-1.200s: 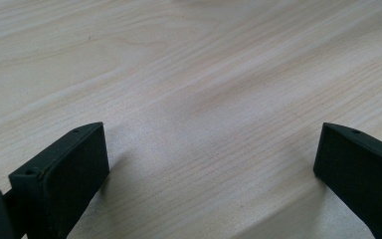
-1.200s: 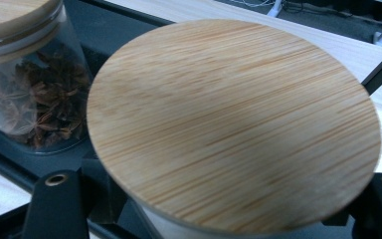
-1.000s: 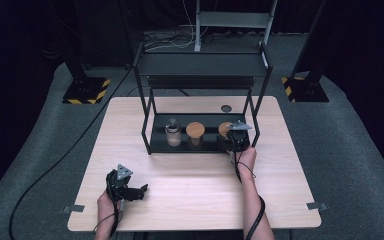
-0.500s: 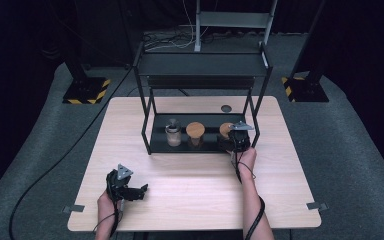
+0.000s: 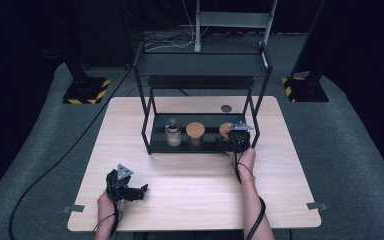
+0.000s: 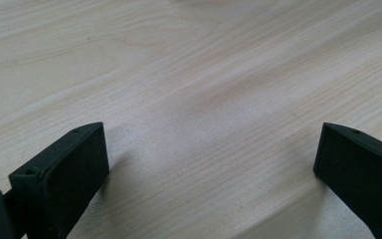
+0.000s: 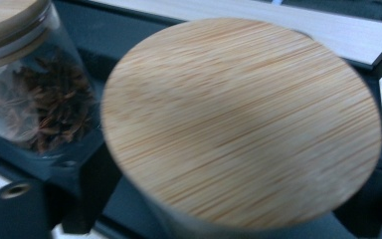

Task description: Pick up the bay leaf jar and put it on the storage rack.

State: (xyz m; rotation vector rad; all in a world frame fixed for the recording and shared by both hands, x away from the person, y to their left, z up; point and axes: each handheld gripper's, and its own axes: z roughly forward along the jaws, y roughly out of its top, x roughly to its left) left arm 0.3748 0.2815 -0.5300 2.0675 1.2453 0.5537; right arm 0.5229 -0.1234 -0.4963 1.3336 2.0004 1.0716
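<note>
The bamboo-lidded jar point(image 7: 241, 124) stands at the right end of the black metal rack's point(image 5: 200, 65) lower shelf, close to the rack's right front post, with the star anise jar point(image 7: 35, 94) just beside it toward the middle. The right gripper point(image 5: 235, 142) sits at the shelf's front edge; its jaws have just been opening and now stand on either side of the jar, and whether the pads press it cannot be told. The left gripper point(image 5: 130, 191) rests wide, holding nothing, over bare pale wood-grain tabletop point(image 5: 190, 175), well apart from the rack. The round lid shows fine straight grain; the jars are clear glass.
</note>
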